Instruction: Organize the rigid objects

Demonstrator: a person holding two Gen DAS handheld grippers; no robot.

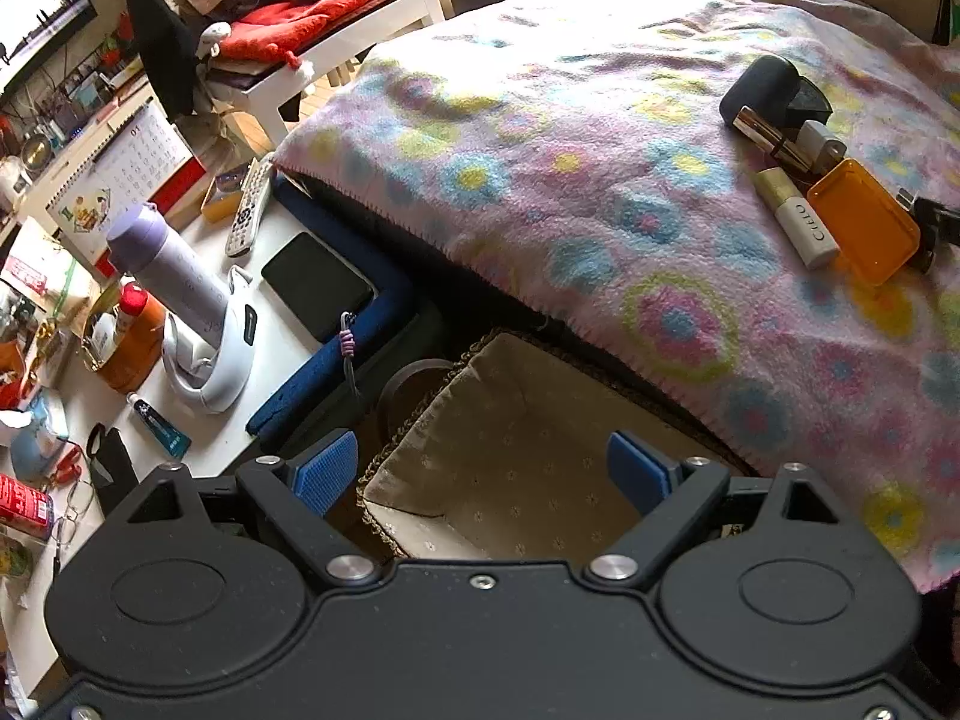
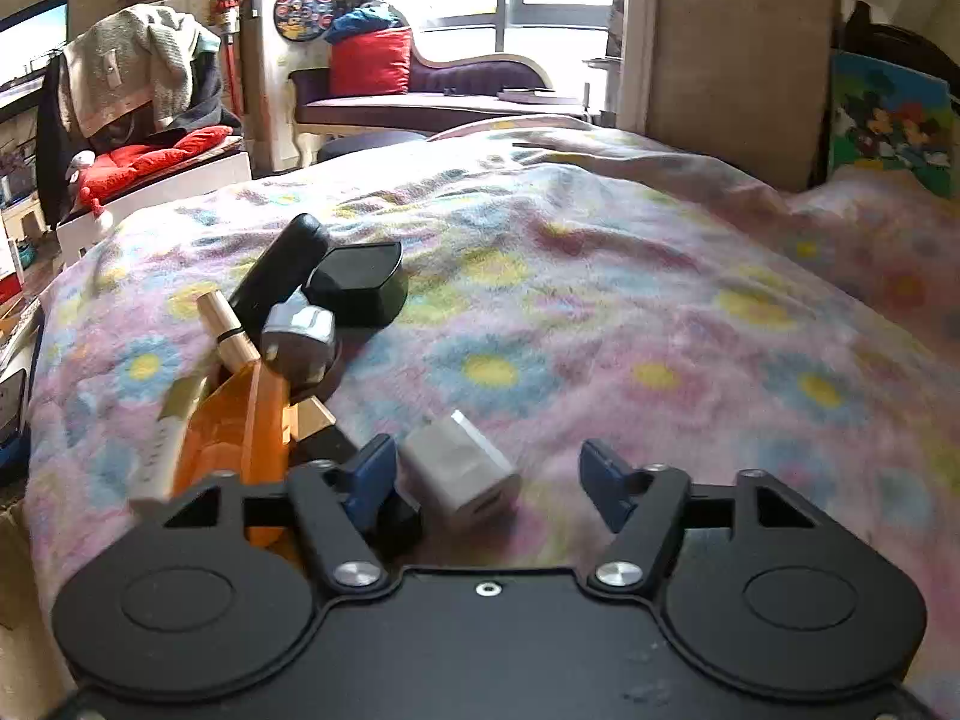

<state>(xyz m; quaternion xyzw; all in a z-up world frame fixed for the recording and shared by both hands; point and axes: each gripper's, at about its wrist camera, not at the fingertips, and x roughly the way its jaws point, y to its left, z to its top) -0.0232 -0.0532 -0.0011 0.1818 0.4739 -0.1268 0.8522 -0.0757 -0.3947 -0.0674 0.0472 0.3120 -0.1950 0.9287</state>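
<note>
Left wrist view first: the left gripper hangs with its blue pads spread wide and nothing between them, over a beige fabric-lined basket tucked below the edge of the floral blanket. Up on that blanket, a cluster of small items sits well apart from the basket: an orange case, with a cream tube lying right against its left side, a gold lipstick just beyond, and a black cylinder at the far end. Left of the basket, a cluttered desk holds a lilac bottle and a remote.

Over to the right wrist view: the right gripper is wide open too, holding nothing, low over the blanket. A white charger block lies between the spread fingers, close to the left one. The orange case sits just left of the charger, with a silver cap and a black box beyond it.
</note>
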